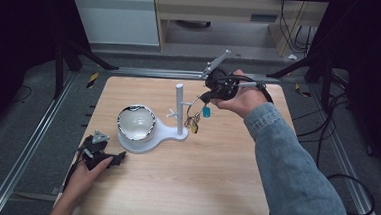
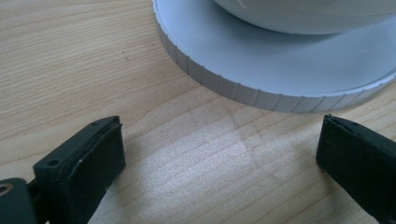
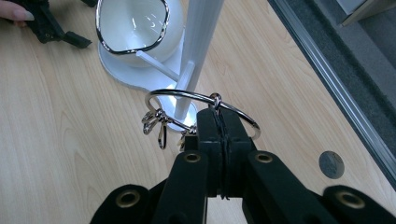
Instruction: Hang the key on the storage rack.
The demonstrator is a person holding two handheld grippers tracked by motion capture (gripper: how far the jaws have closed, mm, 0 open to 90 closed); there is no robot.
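A white stand has a round base [image 1: 169,134], an upright post [image 1: 179,107] with short pegs, and a white bowl [image 1: 136,122] with a dark rim. My right gripper [image 1: 204,97] hovers just right of the post, shut on a silver key ring [image 3: 187,93] hung with metal clips [image 3: 156,122]. In the high view the clips [image 1: 193,121] and a teal tag [image 1: 206,111] dangle under it. The ring sits close in front of the post [image 3: 198,42]. My left gripper [image 1: 118,158] rests open on the table, its jaws [image 2: 219,154] spread wide before the ribbed base [image 2: 280,60].
The wooden table [image 1: 183,187] is framed by metal rails [image 1: 31,143] on both sides. A small grey disc [image 3: 331,164] is set in the table near its right edge. A pale cabinet [image 1: 119,18] stands beyond the far edge.
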